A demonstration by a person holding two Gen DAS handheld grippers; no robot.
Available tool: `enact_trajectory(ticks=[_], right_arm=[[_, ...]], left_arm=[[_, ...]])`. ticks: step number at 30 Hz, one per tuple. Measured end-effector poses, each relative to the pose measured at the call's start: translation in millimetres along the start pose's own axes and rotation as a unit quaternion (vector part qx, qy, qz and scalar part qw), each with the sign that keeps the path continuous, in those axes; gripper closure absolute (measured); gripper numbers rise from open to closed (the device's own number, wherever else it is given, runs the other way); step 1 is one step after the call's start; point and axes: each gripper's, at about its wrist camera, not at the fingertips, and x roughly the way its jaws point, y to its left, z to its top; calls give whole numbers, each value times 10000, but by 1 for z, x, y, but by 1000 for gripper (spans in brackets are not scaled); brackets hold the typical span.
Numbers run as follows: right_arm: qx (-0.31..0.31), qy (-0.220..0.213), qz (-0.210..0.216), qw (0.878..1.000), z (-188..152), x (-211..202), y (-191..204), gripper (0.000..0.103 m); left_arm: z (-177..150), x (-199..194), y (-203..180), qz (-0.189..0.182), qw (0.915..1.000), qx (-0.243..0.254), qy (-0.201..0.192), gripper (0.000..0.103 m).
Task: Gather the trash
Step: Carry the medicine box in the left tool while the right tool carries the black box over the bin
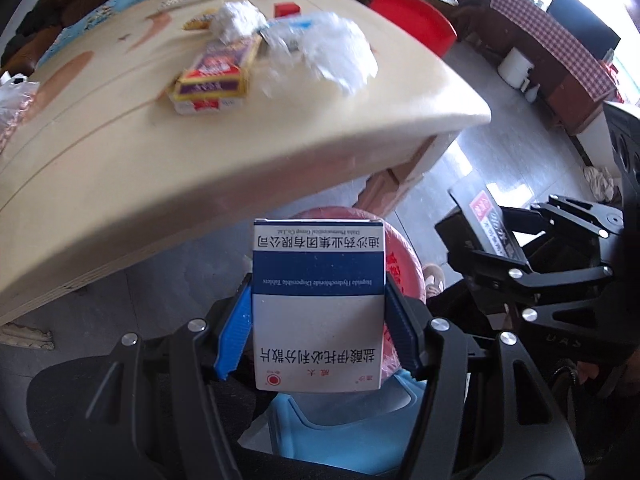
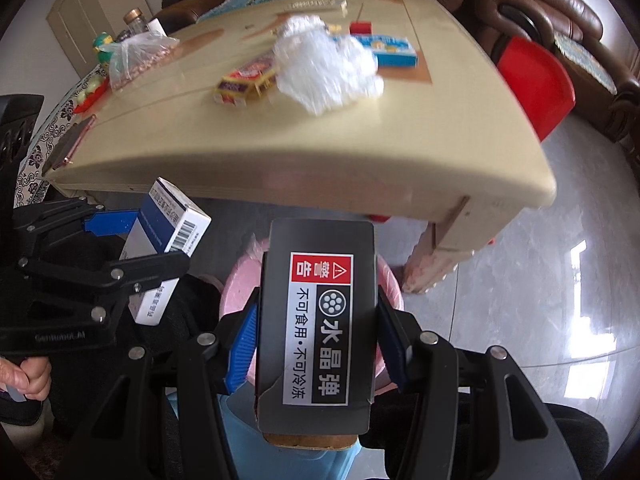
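My left gripper [image 1: 319, 320] is shut on a blue and white medicine box [image 1: 318, 304] and holds it in front of the table, above a pink bin [image 1: 404, 264]. My right gripper [image 2: 318, 340] is shut on a black box [image 2: 318, 320] with a red warning label, also above the pink bin [image 2: 240, 280]. The left gripper with its medicine box [image 2: 168, 236] shows at the left of the right wrist view. On the cream table [image 1: 240, 152] lie a yellow and purple box [image 1: 212, 76], crumpled white plastic [image 1: 336, 52] and a blue carton [image 2: 394, 50].
A red stool [image 2: 536, 84] stands at the table's right side, with a brown sofa [image 2: 540, 4] behind. A plastic bag [image 2: 136, 56], a bottle and a phone [image 2: 74, 142] lie at the table's left. Grey tiled floor [image 2: 540, 280] lies to the right.
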Motion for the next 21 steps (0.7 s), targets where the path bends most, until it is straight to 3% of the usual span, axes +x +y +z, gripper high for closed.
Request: enact_trajectory(ticks=[9, 21], right_arm=[[210, 540, 88, 9983, -3, 59, -19, 51], [255, 1499, 111, 9883, -13, 157, -34, 51]], left_arm=[[-4, 59, -1, -174, 9981, -45, 595, 43], [-13, 151, 18, -221, 9884, -411, 1447, 43]])
